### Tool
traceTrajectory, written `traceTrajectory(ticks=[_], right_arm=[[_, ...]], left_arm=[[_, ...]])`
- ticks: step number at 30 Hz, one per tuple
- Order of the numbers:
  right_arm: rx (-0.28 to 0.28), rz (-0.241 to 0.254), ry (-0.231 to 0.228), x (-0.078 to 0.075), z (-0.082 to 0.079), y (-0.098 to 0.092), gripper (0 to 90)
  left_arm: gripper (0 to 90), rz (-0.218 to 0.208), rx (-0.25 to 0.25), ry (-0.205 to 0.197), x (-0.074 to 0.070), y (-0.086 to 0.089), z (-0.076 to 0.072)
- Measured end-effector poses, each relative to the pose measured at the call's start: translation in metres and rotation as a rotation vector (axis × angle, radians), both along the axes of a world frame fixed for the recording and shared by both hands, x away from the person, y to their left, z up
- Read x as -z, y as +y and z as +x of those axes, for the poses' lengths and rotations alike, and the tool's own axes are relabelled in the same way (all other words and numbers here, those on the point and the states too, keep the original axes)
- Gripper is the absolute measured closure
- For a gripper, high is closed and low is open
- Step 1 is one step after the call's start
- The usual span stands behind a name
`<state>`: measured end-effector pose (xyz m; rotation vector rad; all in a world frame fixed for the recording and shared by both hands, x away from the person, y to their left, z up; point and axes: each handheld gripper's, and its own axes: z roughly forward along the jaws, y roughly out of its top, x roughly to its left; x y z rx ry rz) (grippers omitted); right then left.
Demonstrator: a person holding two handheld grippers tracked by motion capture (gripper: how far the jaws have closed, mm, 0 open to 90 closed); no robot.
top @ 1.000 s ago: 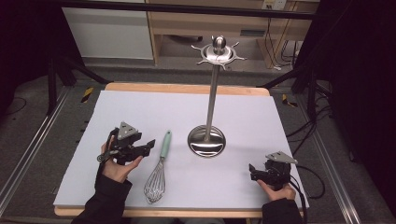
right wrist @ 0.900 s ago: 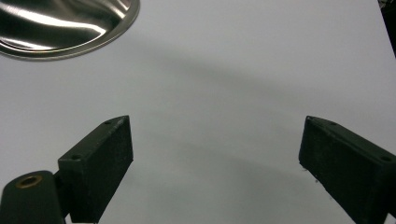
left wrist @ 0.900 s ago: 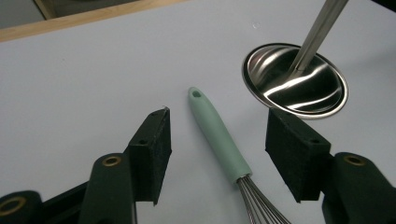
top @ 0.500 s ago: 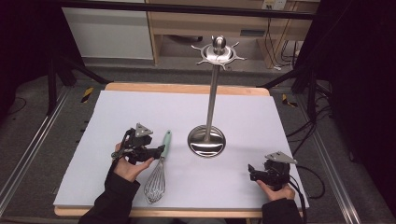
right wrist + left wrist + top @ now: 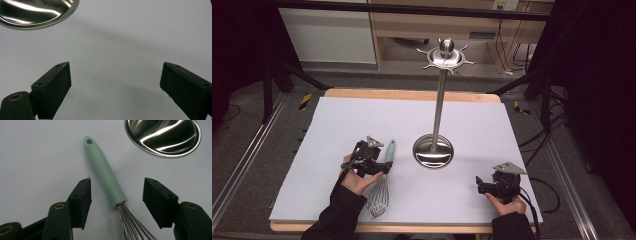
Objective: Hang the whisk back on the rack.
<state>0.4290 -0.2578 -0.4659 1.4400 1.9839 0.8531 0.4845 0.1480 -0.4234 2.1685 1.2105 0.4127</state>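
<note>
From above we see the left gripper (image 5: 379,164) low over the whisk (image 5: 380,186), which lies on the pale sheet covering the table (image 5: 412,95), its mint handle pointing away from us and its wire head toward the near edge. That view hides the jaws behind the gripper body; the left gripper view gives us what it cannot: both pads stand apart from the whisk, one on each side of the lower end of the handle (image 5: 105,171) just above where the wires start, with clear sheet showing on both sides. So the left gripper is partly open and grips nothing.

Moving right, the steel stand (image 5: 438,105) rises from its round base (image 5: 433,151), just beside the handle's tip; its hooked crown appears in the high view, while the gripper views catch the base's polished rim.

Farther right, the right gripper (image 5: 482,183) rests near the table's near right corner, well apart from the whisk, jaws spread wide over bare sheet, empty
</note>
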Motion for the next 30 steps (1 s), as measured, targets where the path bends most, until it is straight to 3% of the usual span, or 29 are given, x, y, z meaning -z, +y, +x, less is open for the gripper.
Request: traceTrajectory(ticks=[12, 20, 30], right_arm=[[-0.003, -0.004, 0.008, 0.001, 0.001, 0.001, 10.6], [0.002, -0.006, 0.017, 0.002, 0.002, 0.002, 10.7], [0.002, -0.009, 0.013, 0.002, 0.002, 0.0, 10.8]], left_arm=[[45.1, 0.035, -0.018, 0.066, 0.019, -0.005, 0.008], [47.5, 0.025, -0.025, 0.11, 0.026, -0.008, 0.013], [59.0, 0.04, -0.054, 0.155, 0.033, -0.013, 0.019]])
